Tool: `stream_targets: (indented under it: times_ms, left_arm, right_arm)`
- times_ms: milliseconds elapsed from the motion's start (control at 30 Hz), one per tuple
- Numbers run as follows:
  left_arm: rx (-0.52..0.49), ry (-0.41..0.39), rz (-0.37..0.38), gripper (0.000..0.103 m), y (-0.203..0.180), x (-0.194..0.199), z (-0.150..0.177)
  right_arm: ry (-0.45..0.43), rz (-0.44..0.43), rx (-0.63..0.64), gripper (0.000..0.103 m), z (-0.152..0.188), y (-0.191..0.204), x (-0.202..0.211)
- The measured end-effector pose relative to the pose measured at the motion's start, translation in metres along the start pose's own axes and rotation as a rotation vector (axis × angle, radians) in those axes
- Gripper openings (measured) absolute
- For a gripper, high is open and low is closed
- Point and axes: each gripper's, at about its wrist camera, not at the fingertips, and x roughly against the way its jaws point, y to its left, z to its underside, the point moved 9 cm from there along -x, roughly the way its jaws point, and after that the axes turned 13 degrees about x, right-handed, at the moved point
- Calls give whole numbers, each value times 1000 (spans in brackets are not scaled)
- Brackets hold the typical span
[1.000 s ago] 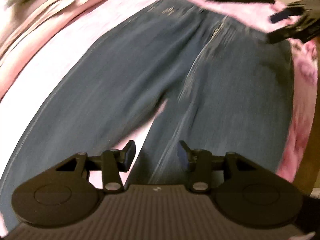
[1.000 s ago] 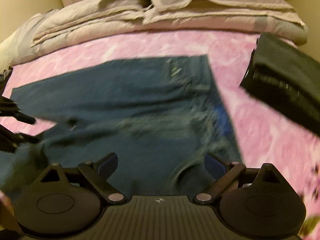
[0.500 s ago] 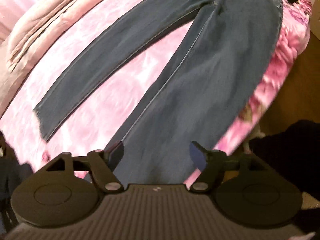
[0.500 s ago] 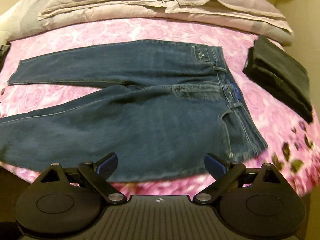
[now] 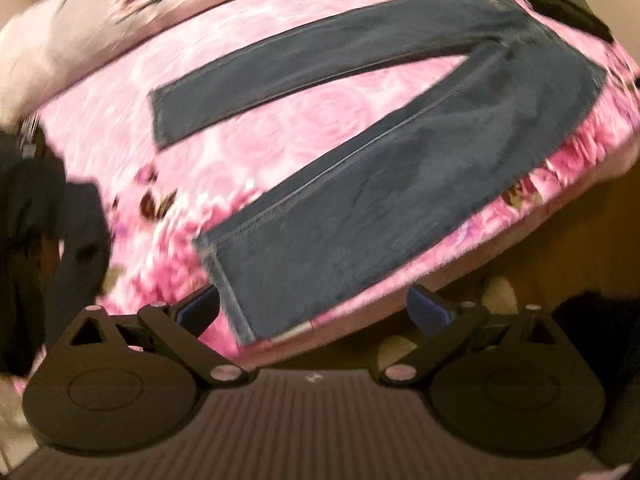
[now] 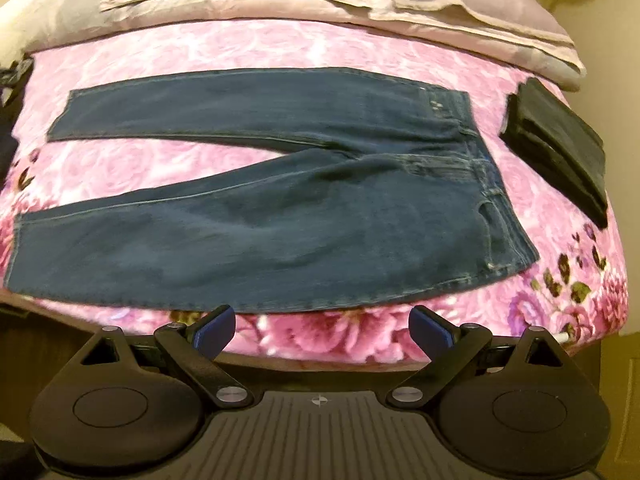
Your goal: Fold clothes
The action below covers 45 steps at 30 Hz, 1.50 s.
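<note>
A pair of blue jeans lies flat on a pink floral bedspread, legs splayed in a V, ready for folding leg over leg. The right gripper hangs just off the near bed edge, its blue pads spread wide and empty, the jeans ahead of it. The left gripper is opening, nothing between its pads, the near leg's hem just ahead. A folded black garment lies beyond the waistband. A second earlier both grippers were close over the denim; now the whole garment shows.
</note>
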Motion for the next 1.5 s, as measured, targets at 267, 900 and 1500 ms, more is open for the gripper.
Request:
stream_targets:
  times_ms: [267, 900, 1500]
  left_arm:
    - [91, 17, 7, 98, 2, -6, 7]
    - [-305, -161, -61, 94, -50, -25, 12]
    - [-766, -126, -252, 53, -117, -172, 51]
  right_arm:
    - [-3, 16, 26, 96, -1, 3, 2]
    - [-86, 132, 206, 96, 14, -24, 9]
    - [-94, 190, 607, 78, 56, -90, -147]
